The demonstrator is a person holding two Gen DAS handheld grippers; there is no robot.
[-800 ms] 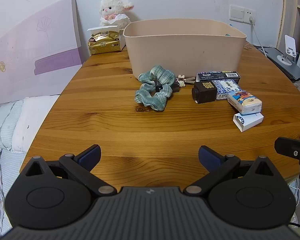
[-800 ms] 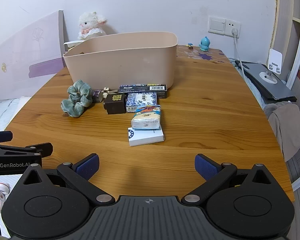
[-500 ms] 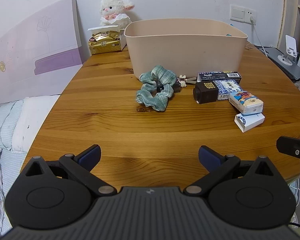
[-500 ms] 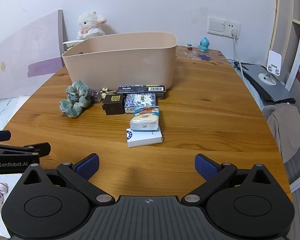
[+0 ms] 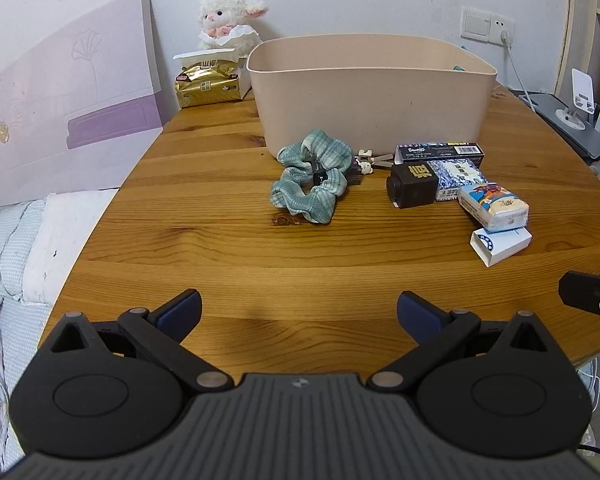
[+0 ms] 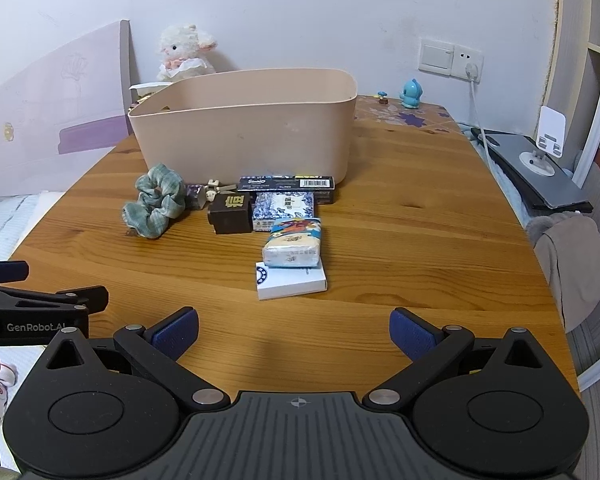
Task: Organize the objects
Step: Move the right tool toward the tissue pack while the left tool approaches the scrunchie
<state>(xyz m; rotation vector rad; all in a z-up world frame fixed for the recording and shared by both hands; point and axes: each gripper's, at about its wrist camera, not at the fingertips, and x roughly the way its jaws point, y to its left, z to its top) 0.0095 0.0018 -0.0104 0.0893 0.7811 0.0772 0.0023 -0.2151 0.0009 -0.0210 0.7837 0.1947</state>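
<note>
Left wrist view: the things to be sorted lie in a loose cluster on the wooden tabletop (image 5: 204,240), just in front of a beige plastic bin (image 5: 370,92) that stands upright with its top open. A green plaid scrunchie (image 5: 312,178) lies at the left end of the cluster, with a small dark clip lying on its ring and a tiny white figure (image 5: 365,161) just beside it. To the right, a long black carton (image 5: 438,151) lies along the foot of the bin; a dark brown box (image 5: 412,186) sits in front of it, touching a blue-and-white patterned pack (image 5: 458,174). Nearer the camera, a tissue pack (image 5: 493,205) with a colourful print rests partly on a white card box (image 5: 502,242). The left claw (image 5: 299,312) hovers over bare wood near the table's front edge, well apart from the cluster, its blue pads spread wide and holding nothing. In the right wrist view the right claw (image 6: 294,330) is likewise spread wide and empty, low over the front edge, with the white card box near and straight ahead. Behind the bin sit a plush lamb (image 5: 228,20), a gold packet (image 5: 208,88) and, at the far corner, a small blue figurine (image 6: 410,94). A bed with light bedding (image 5: 28,240) lies to the left of the table.
</note>
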